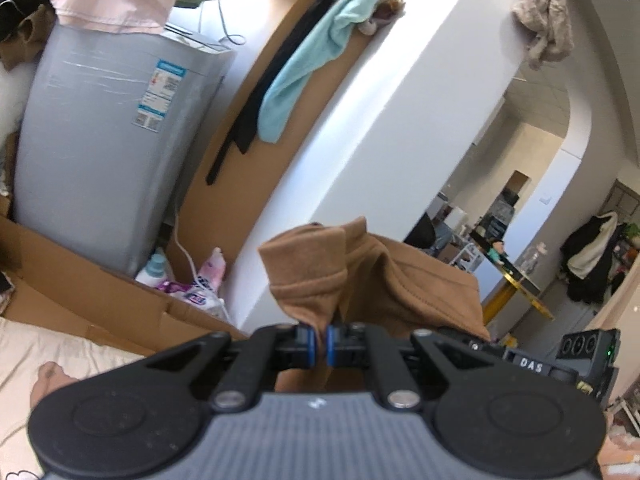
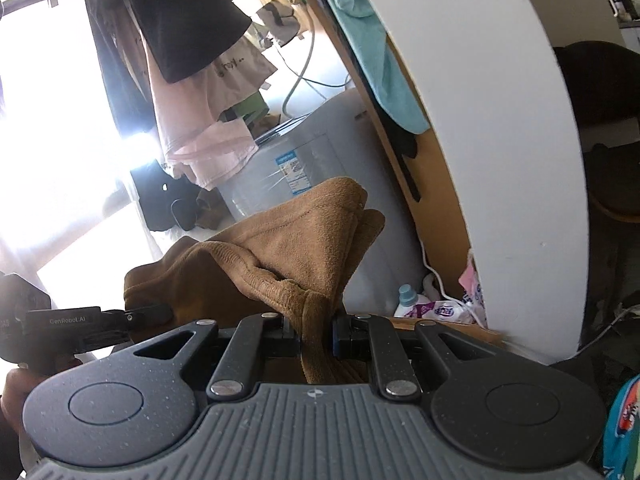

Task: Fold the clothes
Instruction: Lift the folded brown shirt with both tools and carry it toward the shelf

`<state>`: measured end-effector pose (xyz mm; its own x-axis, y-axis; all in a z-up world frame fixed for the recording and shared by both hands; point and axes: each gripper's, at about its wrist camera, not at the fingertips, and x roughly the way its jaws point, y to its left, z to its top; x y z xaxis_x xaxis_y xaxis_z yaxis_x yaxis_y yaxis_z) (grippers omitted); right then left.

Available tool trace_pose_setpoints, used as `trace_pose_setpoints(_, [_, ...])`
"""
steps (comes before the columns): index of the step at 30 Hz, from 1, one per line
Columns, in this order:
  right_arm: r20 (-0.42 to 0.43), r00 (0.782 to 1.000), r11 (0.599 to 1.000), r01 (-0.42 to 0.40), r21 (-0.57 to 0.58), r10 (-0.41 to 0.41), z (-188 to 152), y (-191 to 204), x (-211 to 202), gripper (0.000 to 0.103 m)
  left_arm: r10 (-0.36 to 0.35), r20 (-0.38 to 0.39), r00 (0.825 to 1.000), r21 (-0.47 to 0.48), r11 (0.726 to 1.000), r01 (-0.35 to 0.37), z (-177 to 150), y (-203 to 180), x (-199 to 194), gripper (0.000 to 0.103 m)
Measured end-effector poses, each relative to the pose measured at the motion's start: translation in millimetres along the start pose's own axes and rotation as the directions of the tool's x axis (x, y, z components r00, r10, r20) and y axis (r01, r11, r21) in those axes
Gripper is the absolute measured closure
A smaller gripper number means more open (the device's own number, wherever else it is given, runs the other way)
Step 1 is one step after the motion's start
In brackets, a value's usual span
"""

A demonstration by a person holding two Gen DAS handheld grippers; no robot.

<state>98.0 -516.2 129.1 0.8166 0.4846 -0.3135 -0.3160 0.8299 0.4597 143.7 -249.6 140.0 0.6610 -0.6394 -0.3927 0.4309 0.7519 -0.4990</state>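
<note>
Brown fleece garment (image 2: 296, 248), bunched, claw-pinched

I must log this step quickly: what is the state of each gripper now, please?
Left gripper: closed on a ribbed edge of the brown garment.
Right gripper: closed on a bunched fold of the same brown garment.
</note>
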Motion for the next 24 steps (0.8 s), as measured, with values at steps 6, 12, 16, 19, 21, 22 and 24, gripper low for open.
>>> trace_pose_setpoints(6, [-0.005,1.000,1.000,0.028,0.012,-0.028,-15,-22,-24,0.090,-0.043,-0.034,0.999,0.002,0.999,0.043,-18,-4,26,0.097])
trace_pose_setpoints(12, [-0.005,0.996,0.995,0.092,0.039,-0.092,-37,-53,-41,0.090,-0.108,-0.087,0.990,-0.002,0.994,0.109,-46,-3,52,0.097])
trace_pose_setpoints(16, [-0.014,0.990,0.989,0.141,0.038,-0.140,-50,-72,-47,0.090,-0.146,-0.120,0.982,-0.011,0.989,0.146,-67,-2,72,0.097])
trace_pose_setpoints(19, [-0.017,0.985,0.985,0.171,0.036,-0.171,-63,-88,-51,0.090,-0.171,-0.137,0.976,-0.027,0.985,0.169,-81,1,89,0.097])
trace_pose_setpoints(21, [-0.020,0.981,0.980,0.194,0.033,-0.193,-70,-99,-51,0.090,-0.178,-0.150,0.973,-0.032,0.984,0.175,-89,3,100,0.097])
trace_pose_setpoints(22, [-0.021,0.979,0.978,0.205,0.034,-0.204,-74,-105,-51,0.090,-0.180,-0.154,0.972,-0.032,0.984,0.177,-93,5,106,0.097])
trace_pose_setpoints(24, [-0.023,0.974,0.973,0.226,0.039,-0.225,-82,-117,-51,0.090,-0.191,-0.158,0.969,-0.042,0.982,0.187,-100,8,117,0.097])
